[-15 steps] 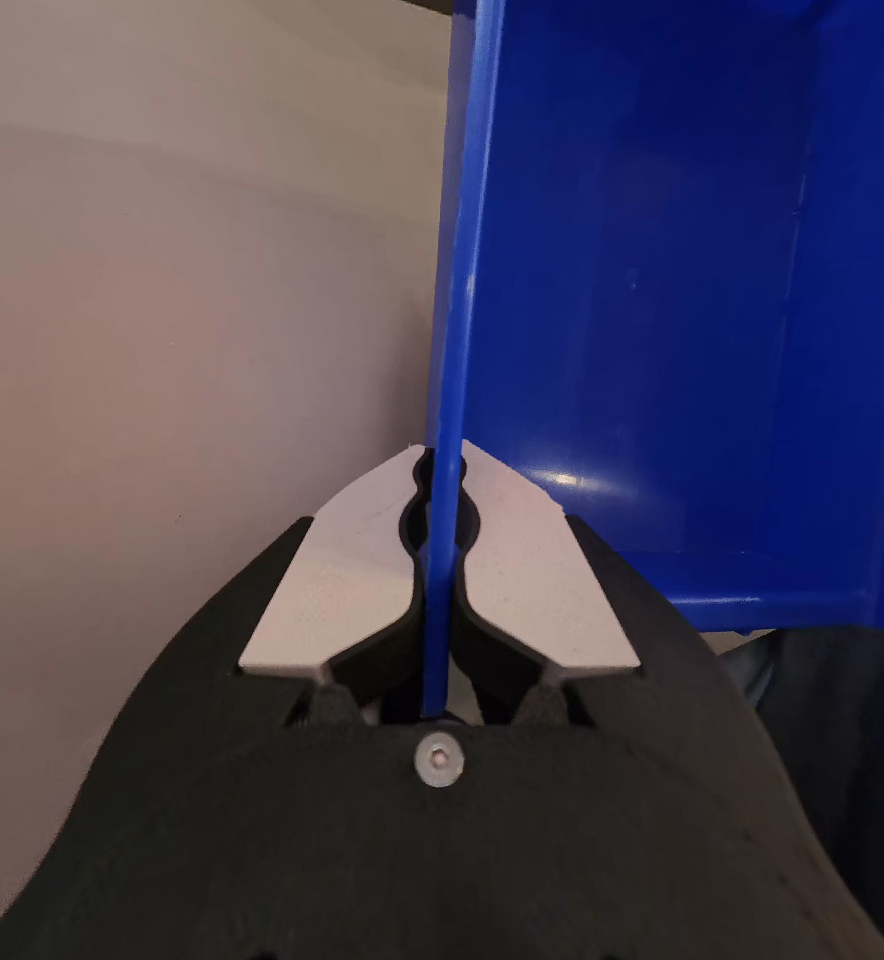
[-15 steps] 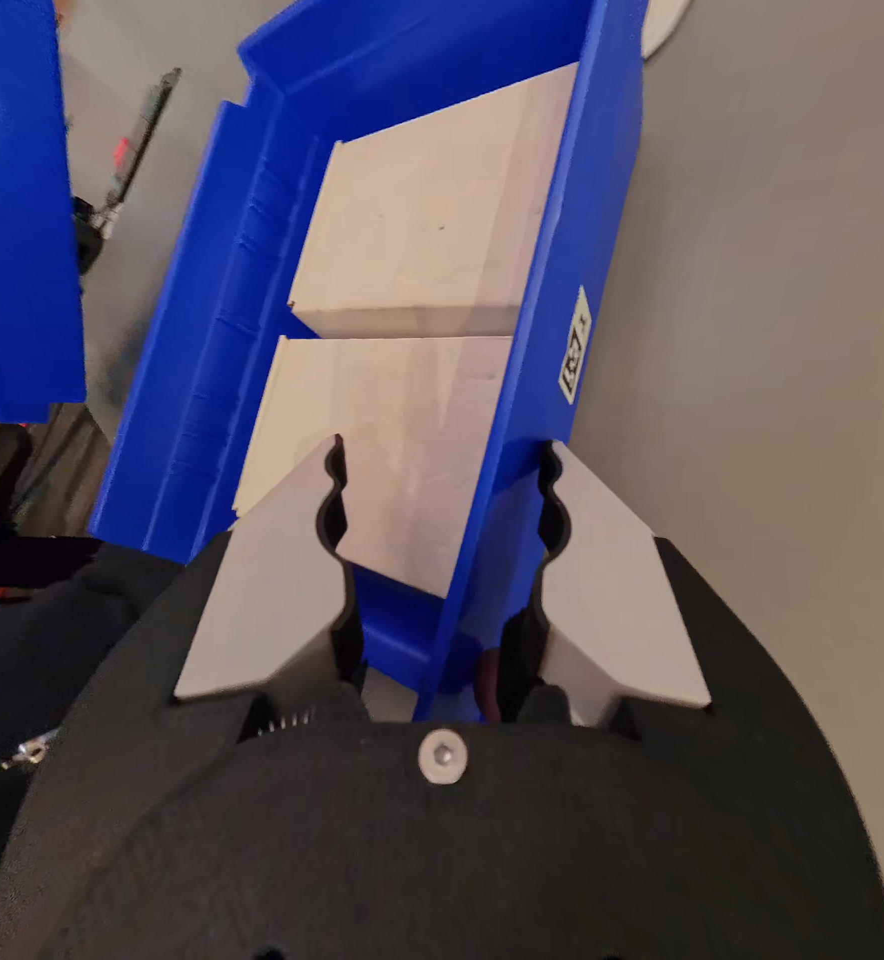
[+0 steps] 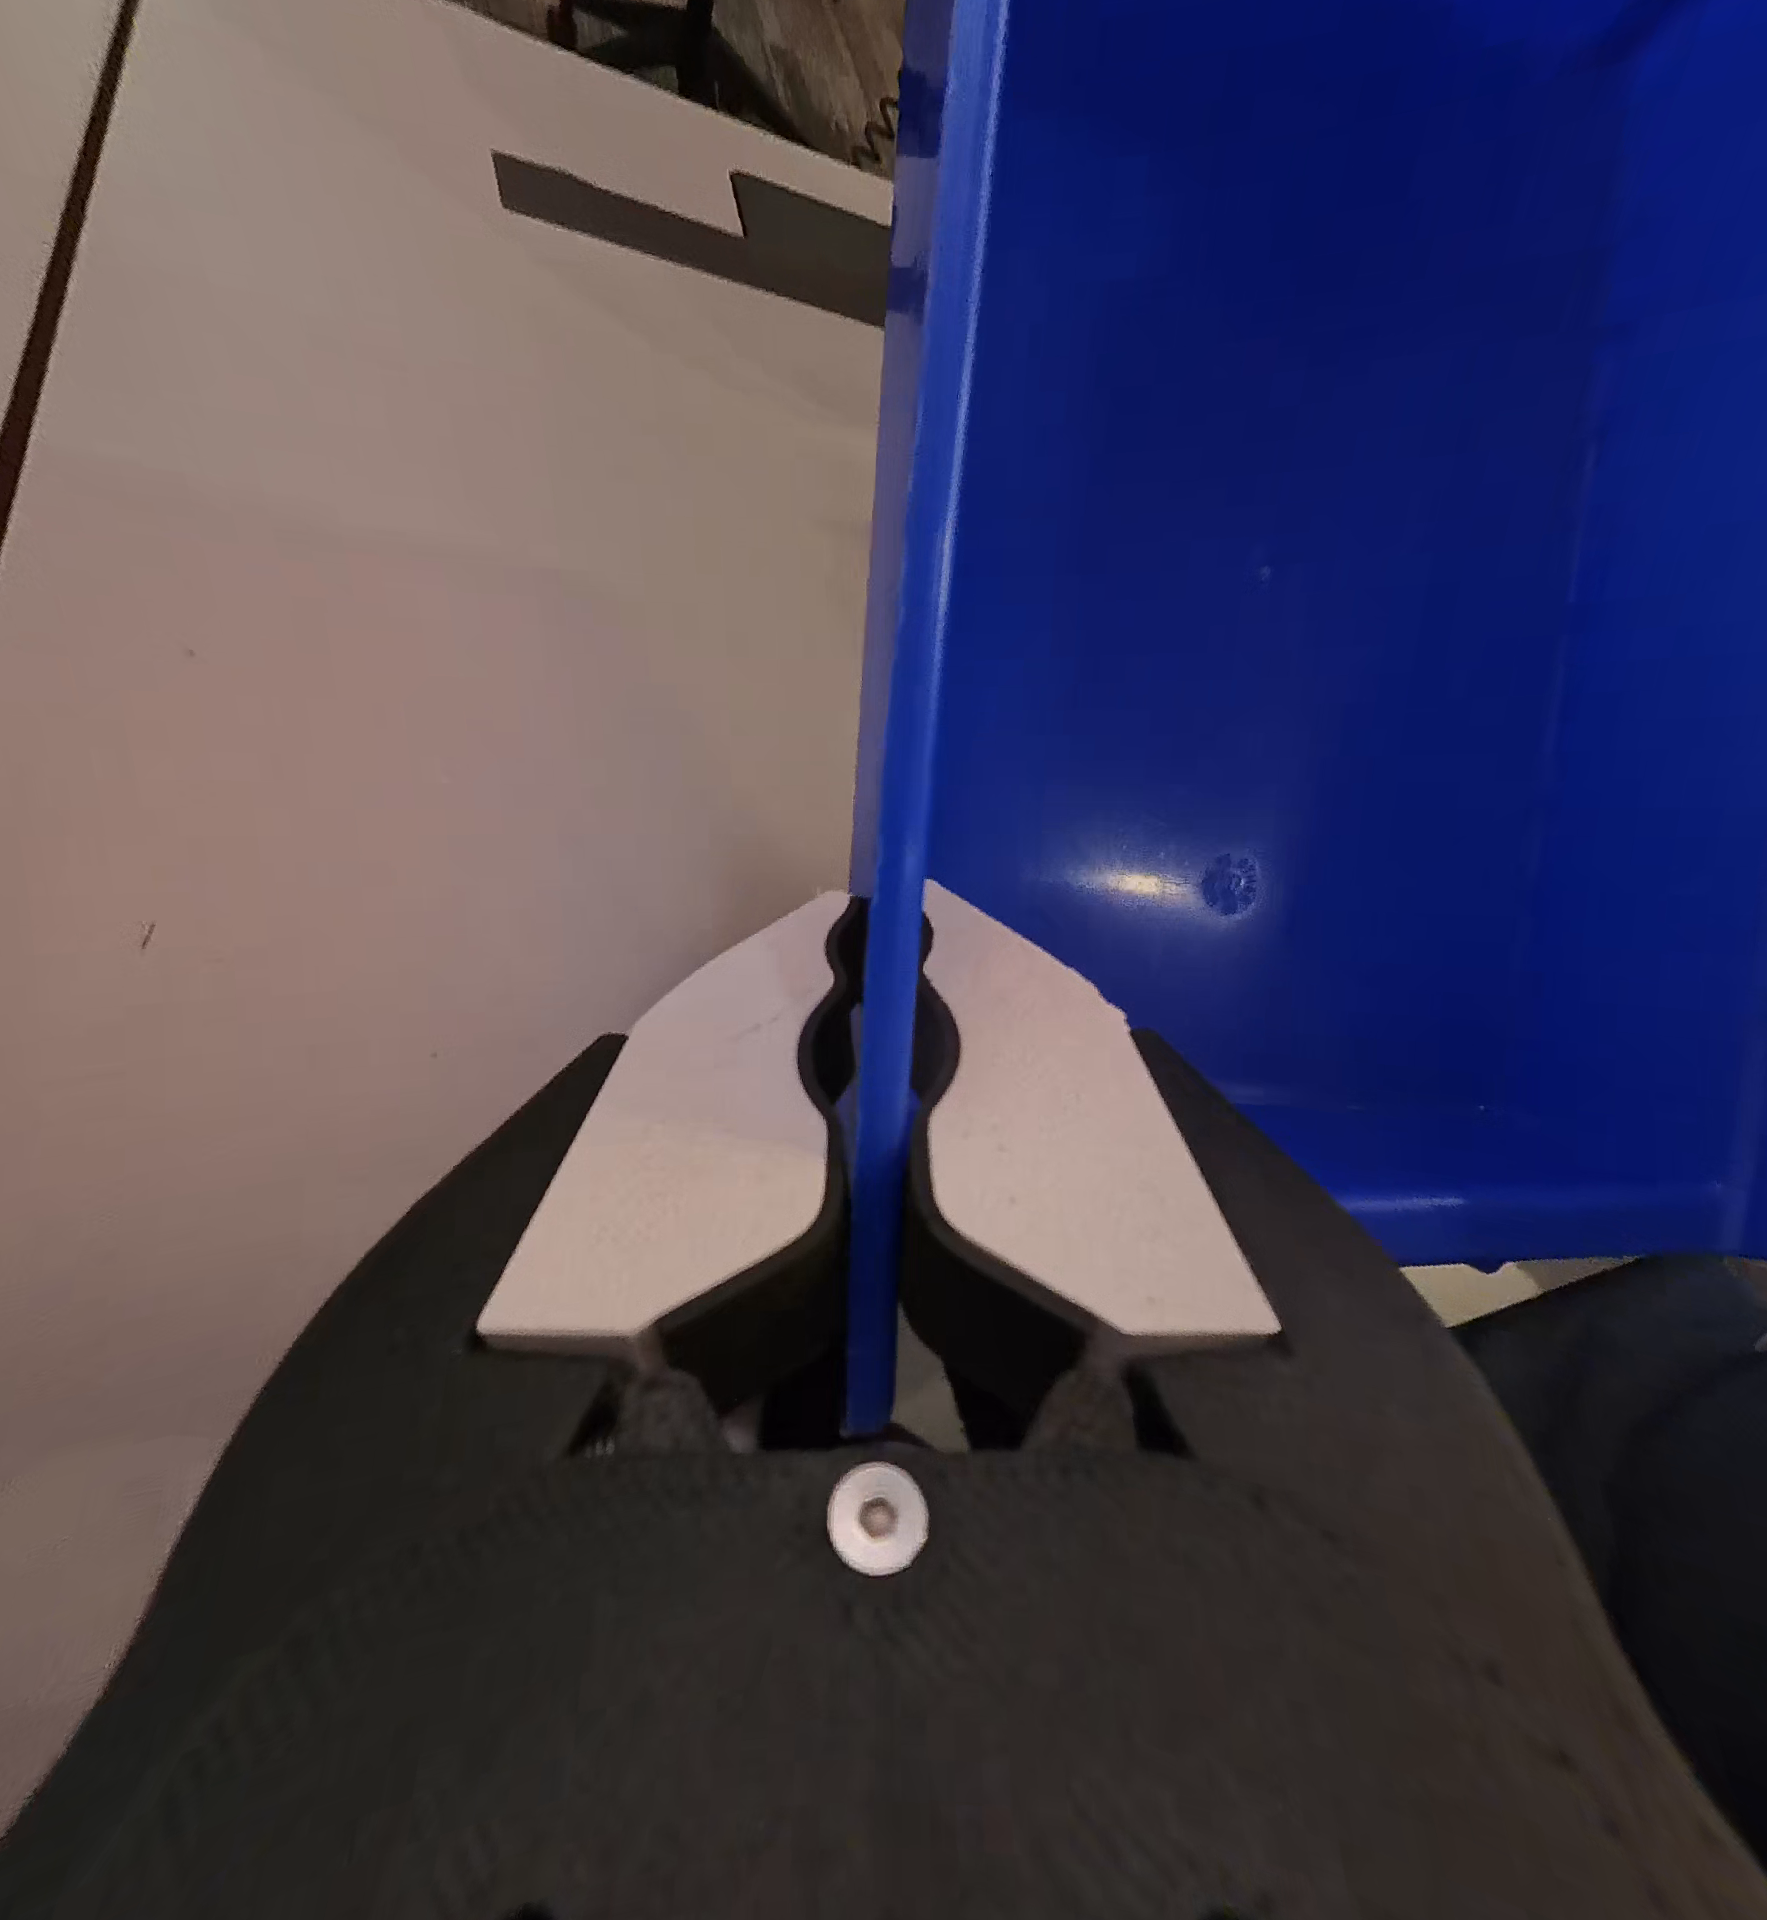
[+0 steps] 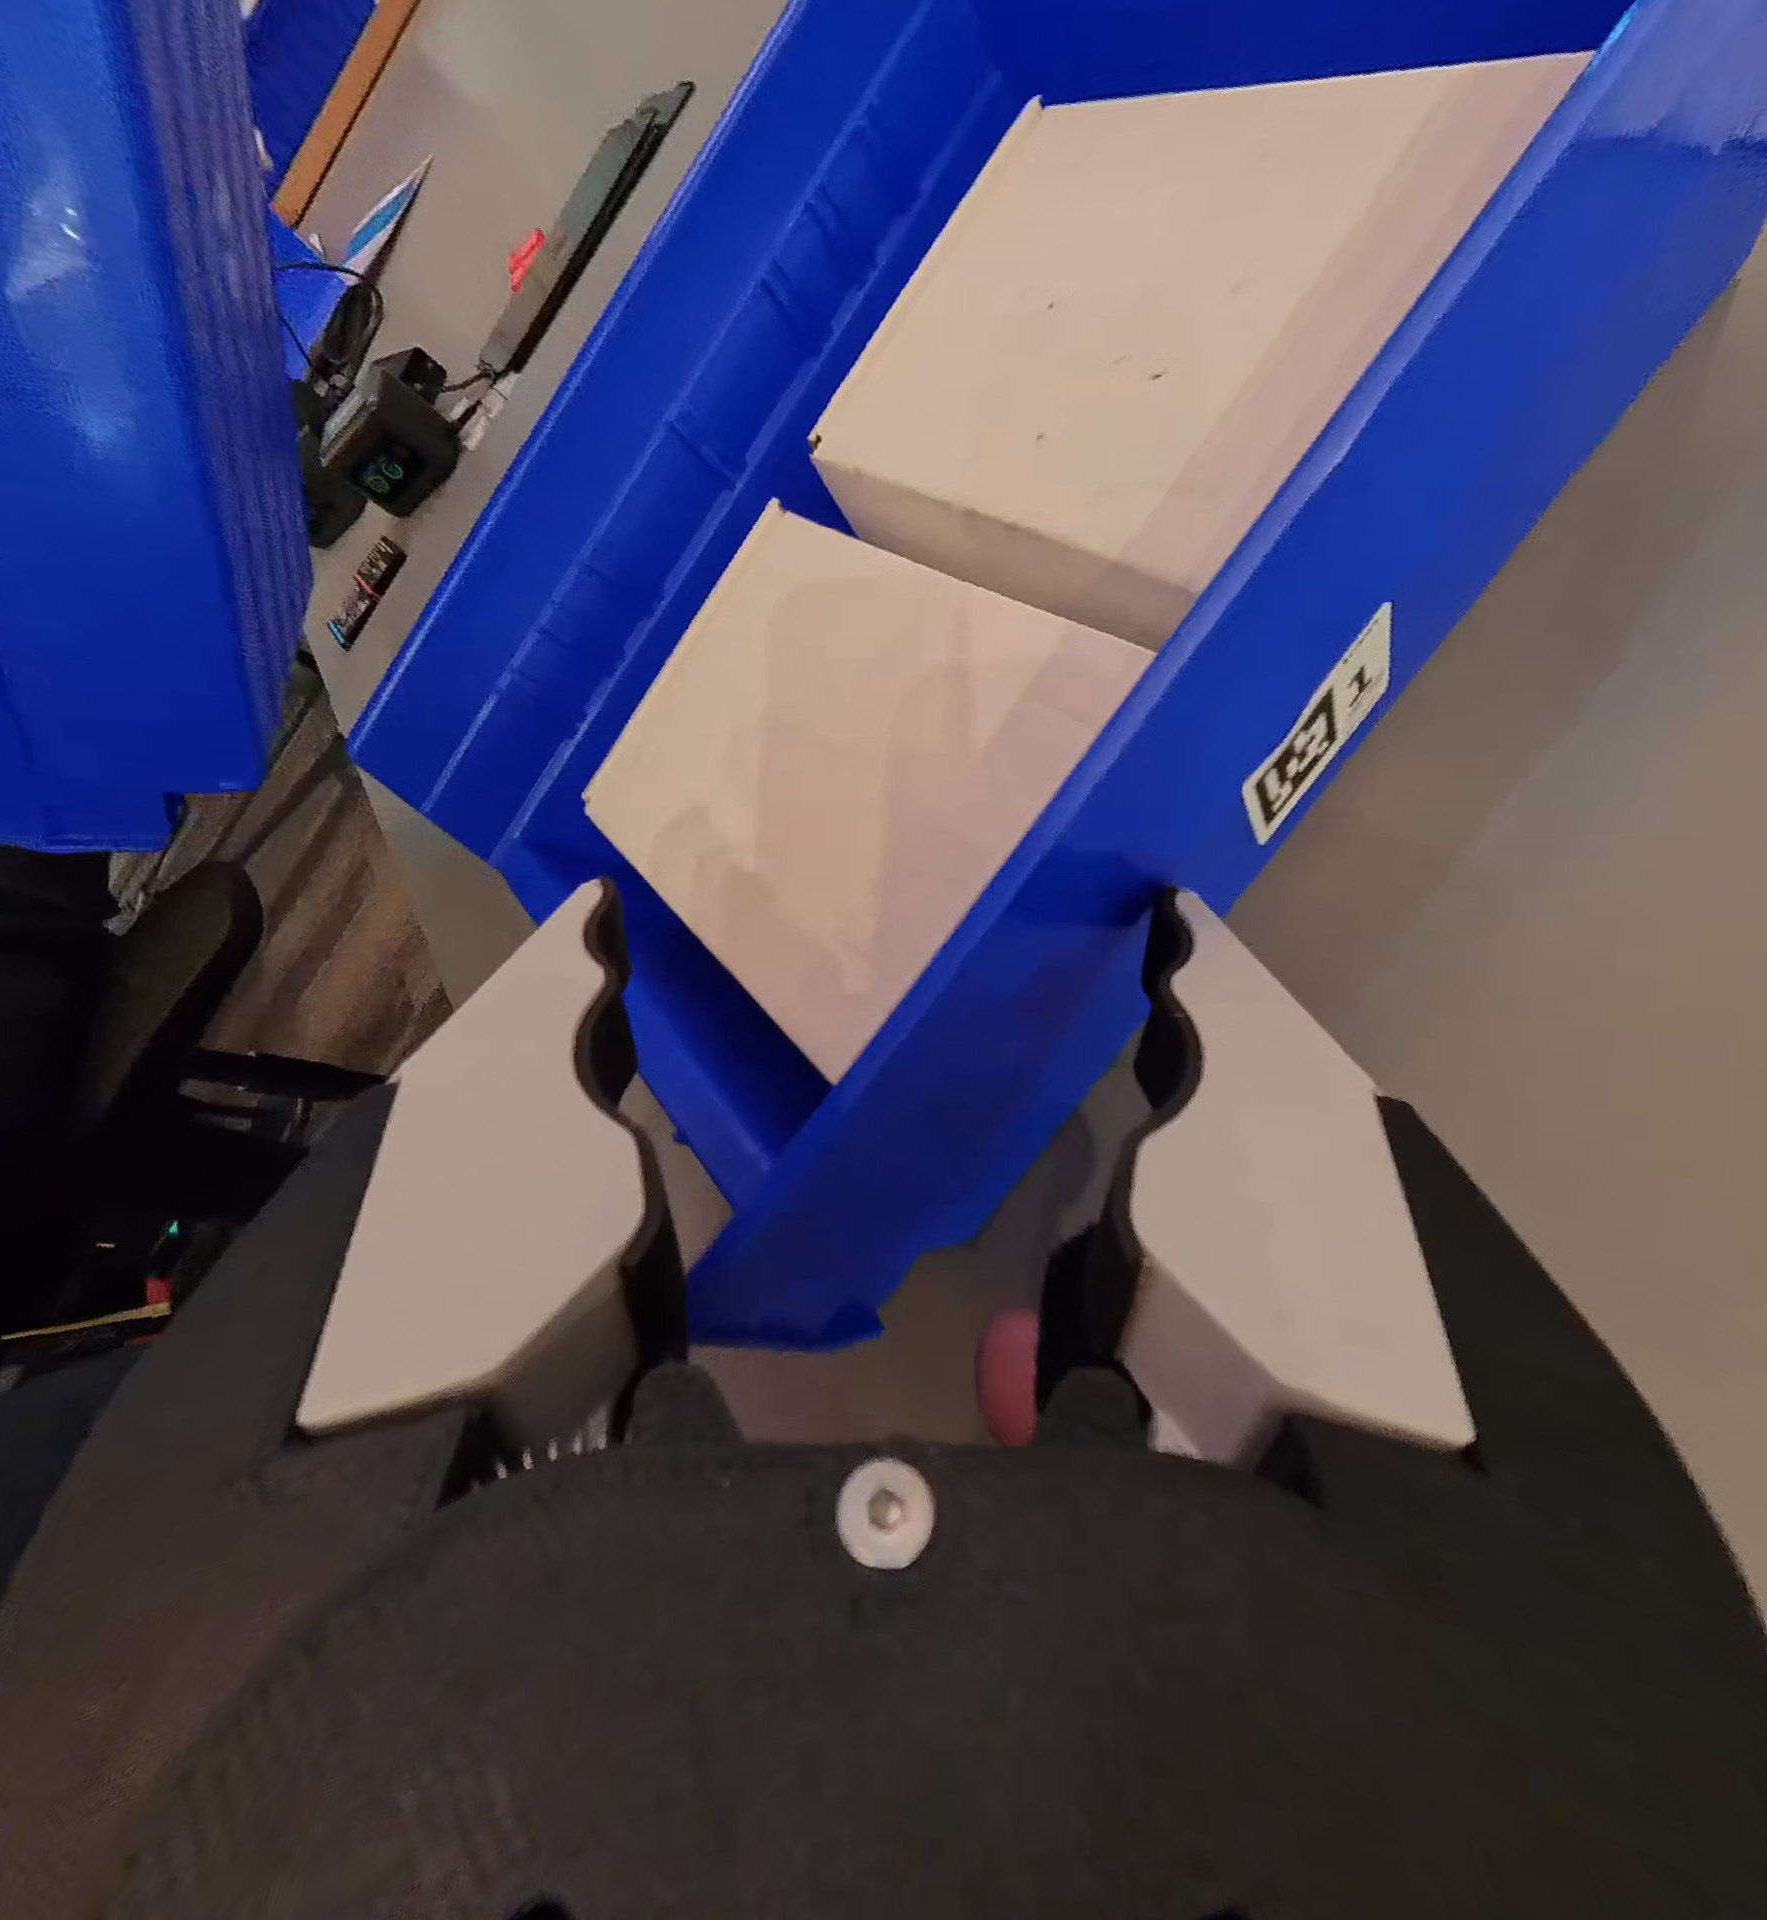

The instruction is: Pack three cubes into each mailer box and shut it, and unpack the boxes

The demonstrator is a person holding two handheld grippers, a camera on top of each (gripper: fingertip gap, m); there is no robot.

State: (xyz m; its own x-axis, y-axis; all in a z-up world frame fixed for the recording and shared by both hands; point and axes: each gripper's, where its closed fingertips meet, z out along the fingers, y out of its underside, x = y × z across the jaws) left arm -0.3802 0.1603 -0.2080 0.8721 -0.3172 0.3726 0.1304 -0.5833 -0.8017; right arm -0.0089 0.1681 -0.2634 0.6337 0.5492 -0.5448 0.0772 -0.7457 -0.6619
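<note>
Between the left gripper's [image 3: 884, 925] white fingers [image 3: 713, 1143] runs the thin side wall of an empty blue bin [image 3: 1326, 623], pinched tight. Right of that bin, the right gripper [image 4: 884, 914] gapes wide around the near corner of a second blue bin [image 4: 1305, 665], touching nothing. Inside it lie two shut white mailer boxes: one near [image 4: 858, 769], one beyond [image 4: 1170, 343].

An office-like workroom: pale desks [image 4: 1585, 727], blue storage bins [image 4: 1430, 499], cabled electronics [image 4: 391, 436], wood-look floor [image 4: 328, 935].
</note>
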